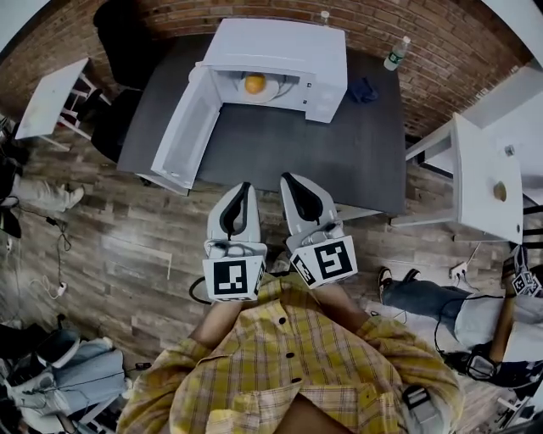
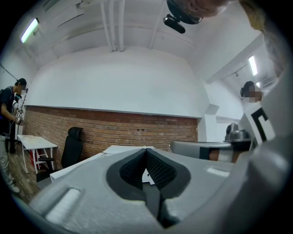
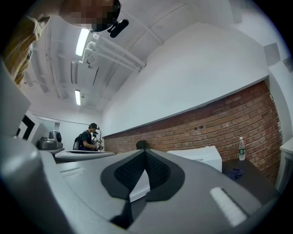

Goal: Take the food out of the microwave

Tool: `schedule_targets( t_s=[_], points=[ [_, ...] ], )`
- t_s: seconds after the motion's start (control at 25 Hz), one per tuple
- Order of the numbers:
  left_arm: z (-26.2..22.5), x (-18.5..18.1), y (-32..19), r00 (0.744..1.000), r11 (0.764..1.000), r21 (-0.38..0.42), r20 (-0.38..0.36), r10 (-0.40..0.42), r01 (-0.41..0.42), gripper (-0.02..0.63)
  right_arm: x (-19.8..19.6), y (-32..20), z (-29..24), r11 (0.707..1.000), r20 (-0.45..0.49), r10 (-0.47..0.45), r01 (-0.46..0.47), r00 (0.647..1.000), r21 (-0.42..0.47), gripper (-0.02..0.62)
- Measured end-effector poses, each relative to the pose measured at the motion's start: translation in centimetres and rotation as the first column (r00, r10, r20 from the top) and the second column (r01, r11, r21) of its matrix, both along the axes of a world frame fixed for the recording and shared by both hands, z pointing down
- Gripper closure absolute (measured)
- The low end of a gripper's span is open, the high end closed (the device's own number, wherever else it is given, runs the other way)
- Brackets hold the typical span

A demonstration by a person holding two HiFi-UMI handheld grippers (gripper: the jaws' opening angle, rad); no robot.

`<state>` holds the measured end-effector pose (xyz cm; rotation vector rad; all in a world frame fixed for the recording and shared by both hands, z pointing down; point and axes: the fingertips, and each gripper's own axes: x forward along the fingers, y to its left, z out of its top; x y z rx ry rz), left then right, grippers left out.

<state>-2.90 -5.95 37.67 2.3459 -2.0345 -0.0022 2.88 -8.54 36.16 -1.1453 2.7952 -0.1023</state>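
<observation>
I hold two grey grippers side by side, the left gripper (image 1: 243, 191) and the right gripper (image 1: 290, 180). Both are pinched fully together with nothing between the dark pads, and both point level toward the one dark grey bench (image 1: 280, 148). On it stands one white microwave (image 1: 293, 51) with its single door (image 1: 185, 127) swung wide to the left. Inside sits the one piece of round orange food (image 1: 254, 83) on one white plate (image 1: 276, 87), at the left of the cavity. Two clear plastic water bottles stand along the bench's back edge by the brick wall, one (image 1: 396, 52) at the right and one (image 1: 324, 16) behind the microwave. One crumpled blue cloth (image 1: 363, 89) lies just beside the microwave's right wall. My gripper tips hover at the bench's near edge, over the wood plank floor (image 1: 127, 246). From that edge to the cavity mouth the bench top is bare. The open door reaches out to the near left corner and walls off that side. Two smaller white benches flank the dark one, one (image 1: 51, 97) well apart on the left and one (image 1: 484, 182) close against its right edge.
</observation>
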Motion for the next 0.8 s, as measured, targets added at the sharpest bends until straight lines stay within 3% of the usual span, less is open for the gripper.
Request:
schedule_targets(
  t_s=[0.52, 0.8],
  points=[
    [-0.1, -3.9, -7.3, 0.996, 0.996, -0.017, -0.020, 0.087, -0.088, 0.606, -4.5, -8.3, 0.5, 0.995, 0.003, 0.058, -0.058, 0.998, -0.077, 0.592],
    [0.5, -5.8, -9.7, 0.992, 0.992, -0.018, -0.031, 0.121, -0.122, 0.606, -6.1, -11.9, 2.9, 0.980, 0.111, 0.082, -0.060, 0.990, -0.188, 0.592]
  ],
)
